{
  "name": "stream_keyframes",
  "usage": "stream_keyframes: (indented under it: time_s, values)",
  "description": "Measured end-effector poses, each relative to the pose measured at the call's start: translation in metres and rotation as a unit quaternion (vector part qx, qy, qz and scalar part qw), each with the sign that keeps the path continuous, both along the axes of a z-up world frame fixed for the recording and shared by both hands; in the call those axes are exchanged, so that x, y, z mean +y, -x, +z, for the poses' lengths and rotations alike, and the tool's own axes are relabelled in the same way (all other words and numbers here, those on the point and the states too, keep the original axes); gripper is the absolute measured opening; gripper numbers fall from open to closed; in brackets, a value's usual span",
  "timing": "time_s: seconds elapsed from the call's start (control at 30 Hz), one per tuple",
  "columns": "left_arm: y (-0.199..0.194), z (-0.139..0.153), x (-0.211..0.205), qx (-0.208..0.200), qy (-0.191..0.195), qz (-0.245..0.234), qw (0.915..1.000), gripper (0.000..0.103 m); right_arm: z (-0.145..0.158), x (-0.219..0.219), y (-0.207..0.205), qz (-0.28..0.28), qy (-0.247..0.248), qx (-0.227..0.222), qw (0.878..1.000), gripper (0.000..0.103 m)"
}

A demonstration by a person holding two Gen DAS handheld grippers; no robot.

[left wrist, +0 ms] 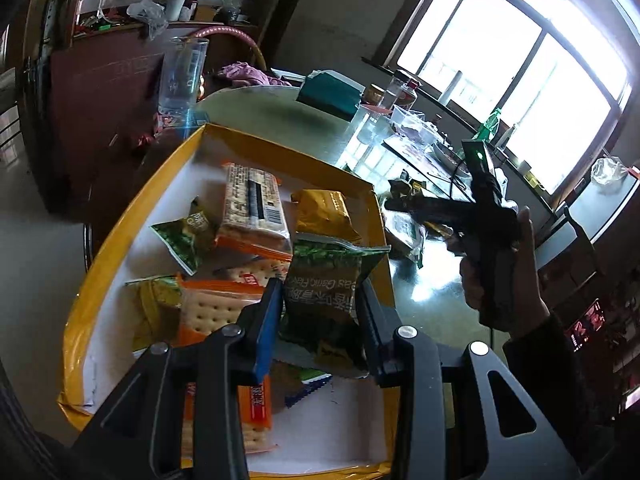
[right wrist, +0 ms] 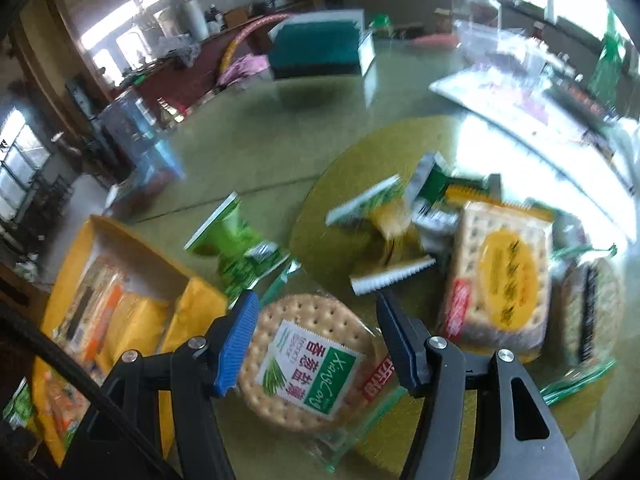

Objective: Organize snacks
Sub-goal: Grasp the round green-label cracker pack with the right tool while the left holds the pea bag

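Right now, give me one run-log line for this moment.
left gripper: shut on green snack packet, over yellow box | right gripper: open around round cracker pack on table

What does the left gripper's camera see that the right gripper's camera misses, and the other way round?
Only the left view shows the left gripper closed on a green garlic-pea packet above the box, and the person's hand holding the other tool.

Only the right view shows the right gripper open around a round scallion cracker pack, plus a square cracker pack and loose packets on a yellow-green mat.

Both show the yellow box of snacks and the teal box on the table.
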State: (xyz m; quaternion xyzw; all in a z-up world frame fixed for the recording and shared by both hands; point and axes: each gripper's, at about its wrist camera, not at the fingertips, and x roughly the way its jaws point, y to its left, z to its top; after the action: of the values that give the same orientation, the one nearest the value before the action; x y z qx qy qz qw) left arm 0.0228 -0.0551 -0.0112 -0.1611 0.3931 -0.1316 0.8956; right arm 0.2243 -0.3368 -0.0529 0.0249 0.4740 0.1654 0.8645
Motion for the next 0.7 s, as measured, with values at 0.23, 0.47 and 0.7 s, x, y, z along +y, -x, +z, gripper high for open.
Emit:
stream_keyframes:
  time_s: [0.23,0.47,0.7]
  values:
    - [0.001,-0.002,0.001,0.005,0.001,0.001,1.0000,0.039,-0.001,0.000,0.038,0.020,-0.030,0.012,0.999,0.076]
    - [0.008,-0.003,-0.001,0.008,-0.016,0.008,0.9998,0.039,-0.011,0.023,0.066,0.029,0.041,-0.013,0.999,0.078]
    - [0.007,-0.011,-0.008,0.026,-0.032,0.007,0.9991,0.039,-0.011,0.015,0.108,-0.033,0.050,-0.016,0.998,0.074]
